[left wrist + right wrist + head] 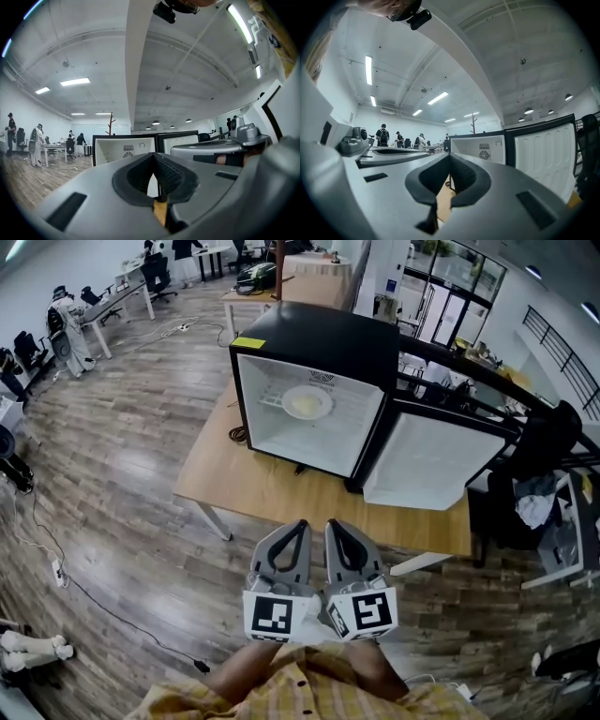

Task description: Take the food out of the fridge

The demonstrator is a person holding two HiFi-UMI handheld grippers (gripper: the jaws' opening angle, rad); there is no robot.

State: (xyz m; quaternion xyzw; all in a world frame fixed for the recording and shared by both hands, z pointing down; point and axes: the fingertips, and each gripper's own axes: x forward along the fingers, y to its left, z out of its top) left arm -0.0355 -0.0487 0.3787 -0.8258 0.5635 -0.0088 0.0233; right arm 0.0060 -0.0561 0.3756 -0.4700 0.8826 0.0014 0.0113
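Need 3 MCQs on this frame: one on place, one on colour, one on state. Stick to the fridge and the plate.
1. Where is the plate relative to the fridge?
A. on top of it
B. inside it
C. underneath it

2. What colour is the fridge's outer shell?
A. black
B. red
C. green

3. The fridge door is:
A. shut
B. removed
C. swung open

Answers:
1 B: the plate sits within the white interior.
2 A: the top and front frame are black.
3 C: the door stands open at the right, with its white inner side showing.
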